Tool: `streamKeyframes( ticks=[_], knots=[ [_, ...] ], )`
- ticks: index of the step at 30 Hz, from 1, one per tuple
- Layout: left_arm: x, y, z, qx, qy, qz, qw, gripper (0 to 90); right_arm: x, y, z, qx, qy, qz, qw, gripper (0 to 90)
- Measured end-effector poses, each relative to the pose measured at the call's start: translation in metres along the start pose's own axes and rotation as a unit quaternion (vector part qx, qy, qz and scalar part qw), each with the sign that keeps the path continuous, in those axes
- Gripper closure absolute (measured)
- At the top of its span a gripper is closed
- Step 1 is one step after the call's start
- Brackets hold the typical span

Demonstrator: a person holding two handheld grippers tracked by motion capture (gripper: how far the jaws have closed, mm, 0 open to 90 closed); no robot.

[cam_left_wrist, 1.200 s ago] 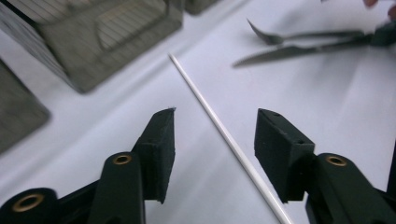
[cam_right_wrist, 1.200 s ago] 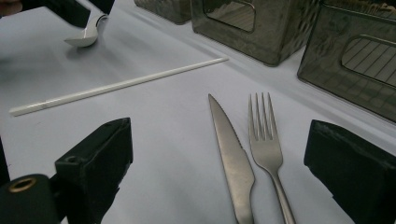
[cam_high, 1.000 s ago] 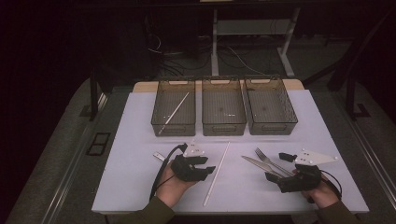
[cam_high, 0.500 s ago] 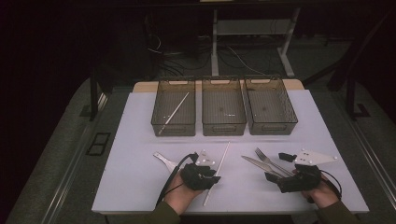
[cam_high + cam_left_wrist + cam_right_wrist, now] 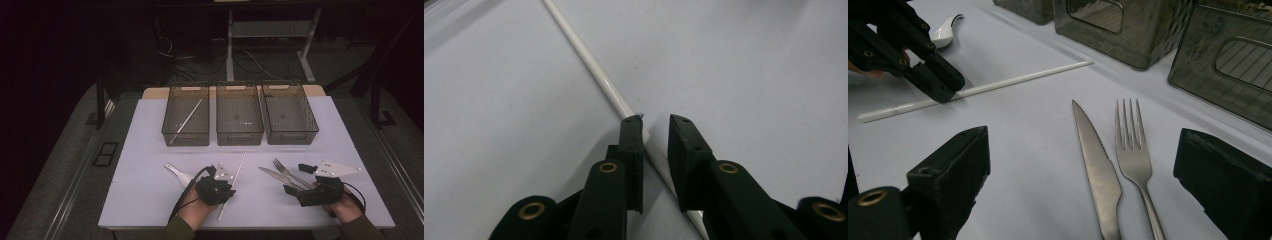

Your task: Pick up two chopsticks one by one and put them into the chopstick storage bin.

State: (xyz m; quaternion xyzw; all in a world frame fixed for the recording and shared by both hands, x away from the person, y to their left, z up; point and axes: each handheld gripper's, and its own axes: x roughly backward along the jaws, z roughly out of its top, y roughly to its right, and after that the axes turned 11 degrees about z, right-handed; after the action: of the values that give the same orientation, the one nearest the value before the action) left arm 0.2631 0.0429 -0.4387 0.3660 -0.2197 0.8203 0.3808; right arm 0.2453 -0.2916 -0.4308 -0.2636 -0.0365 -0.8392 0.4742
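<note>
Steel knife (image 5: 1096,165) and fork (image 5: 1134,150) beside the white chopstick (image 5: 998,86), spoon (image 5: 945,31) behind

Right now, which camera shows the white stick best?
The right gripper view: the white stick lies there end to end. The left gripper view shows a close stretch between the left tool's jaws; the high view shows it small.
</note>
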Motion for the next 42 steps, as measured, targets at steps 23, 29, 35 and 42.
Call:
streamKeyframes(
  ticks=[23, 29, 35, 42],
  knots=[
    [0.011, -0.020, -0.006, 0.001, -0.027, 0.044, 0.9987, 80.3, 0.001, 0.000, 0.000, 0.000, 0.002, 0.002, 1.0000, 8.0],
    [0.012, -0.025, -0.003, 0.053, 0.009, 0.029, 0.9981, 73.4, 0.001, 0.000, 0.000, 0.000, 0.001, 0.001, 1.0000, 8.0],
    [0.003, -0.029, 0.006, 0.082, 0.031, 0.037, 0.9955, 74.3, 0.000, 0.000, 0.000, -0.001, 0.001, 0.000, 1.0000, 8.0],
    [-0.011, -0.029, 0.008, 0.080, 0.010, 0.048, 0.9955, 77.1, 0.000, 0.000, 0.000, 0.000, 0.001, 0.000, 1.0000, 8.0]
  ],
)
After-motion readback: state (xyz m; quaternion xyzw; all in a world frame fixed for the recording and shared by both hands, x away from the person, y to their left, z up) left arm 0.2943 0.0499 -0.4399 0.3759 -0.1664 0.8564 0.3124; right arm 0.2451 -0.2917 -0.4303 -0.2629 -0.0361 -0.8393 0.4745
